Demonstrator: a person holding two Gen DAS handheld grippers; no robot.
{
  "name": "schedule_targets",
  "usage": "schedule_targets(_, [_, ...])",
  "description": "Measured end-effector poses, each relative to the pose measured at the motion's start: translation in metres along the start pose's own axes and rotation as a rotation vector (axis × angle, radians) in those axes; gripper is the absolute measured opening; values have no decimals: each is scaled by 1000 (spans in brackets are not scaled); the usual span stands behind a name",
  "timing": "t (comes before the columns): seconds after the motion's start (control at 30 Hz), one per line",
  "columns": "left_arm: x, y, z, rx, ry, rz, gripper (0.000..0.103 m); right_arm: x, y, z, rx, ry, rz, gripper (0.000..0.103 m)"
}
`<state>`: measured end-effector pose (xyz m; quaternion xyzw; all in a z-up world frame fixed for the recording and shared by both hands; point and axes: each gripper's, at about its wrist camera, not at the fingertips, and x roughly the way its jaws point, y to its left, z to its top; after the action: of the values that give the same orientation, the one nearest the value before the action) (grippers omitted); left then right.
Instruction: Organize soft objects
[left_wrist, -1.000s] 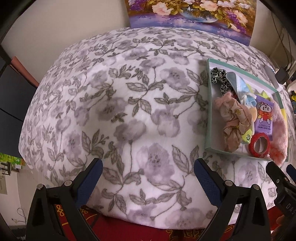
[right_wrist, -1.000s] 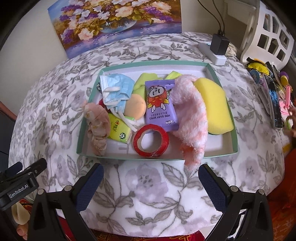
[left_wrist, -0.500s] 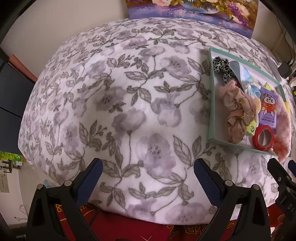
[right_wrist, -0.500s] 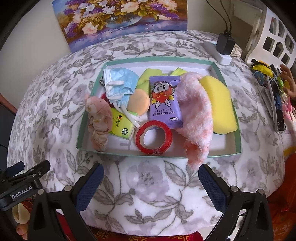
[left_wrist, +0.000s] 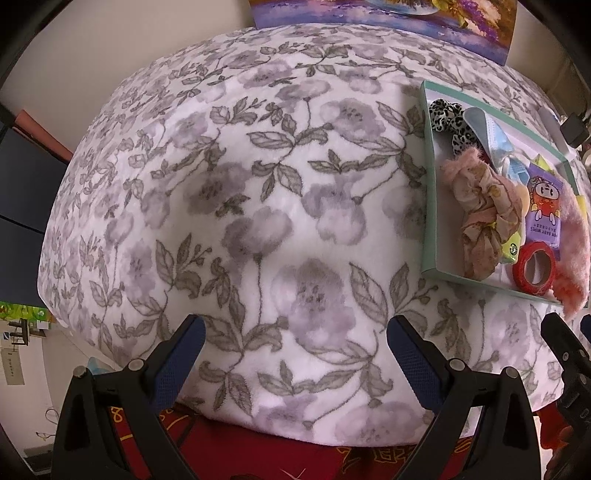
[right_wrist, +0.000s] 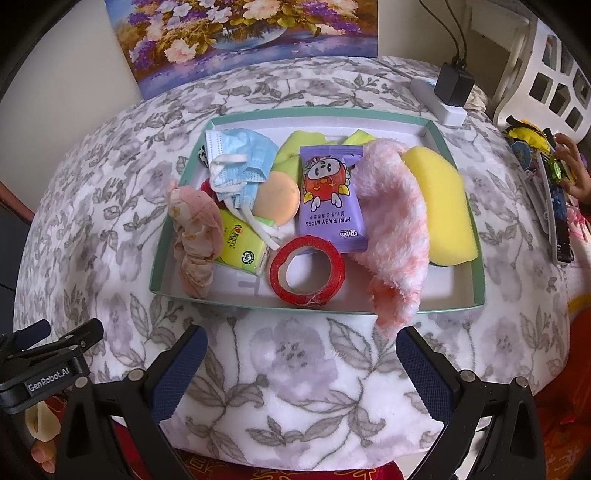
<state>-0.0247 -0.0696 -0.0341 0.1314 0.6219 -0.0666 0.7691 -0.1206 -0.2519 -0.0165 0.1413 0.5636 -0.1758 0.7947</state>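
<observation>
A green-rimmed tray (right_wrist: 476, 254) on the floral blanket holds a fluffy pink cloth (right_wrist: 395, 221) hanging over its front rim, a yellow sponge (right_wrist: 439, 206), purple baby wipes (right_wrist: 328, 195), a red tape roll (right_wrist: 308, 275), a green tissue pack (right_wrist: 240, 245), a blue face mask (right_wrist: 240, 158), a peach puff (right_wrist: 277, 199) and a pink scrunchie (right_wrist: 194, 240). My right gripper (right_wrist: 301, 354) is open, just in front of the tray. My left gripper (left_wrist: 295, 343) is open over bare blanket, left of the tray (left_wrist: 428, 177). A leopard scrunchie (left_wrist: 448, 118) lies in the tray's far corner.
A flower painting (right_wrist: 243, 33) leans against the wall behind the blanket (left_wrist: 240, 184). A white power strip with a black charger (right_wrist: 450, 92) lies at the back right. A person's hand (right_wrist: 574, 173) rests on cluttered items at the far right.
Both grippers have moved forward and a little nearer the bed, so the tray looks larger. Both stay open. A hand appeared at the right edge.
</observation>
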Motion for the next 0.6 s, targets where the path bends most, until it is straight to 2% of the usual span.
schedule_targets(0.6, [3, 1, 0, -2, 12, 5, 99, 3, 3, -1, -10, 11, 3, 103])
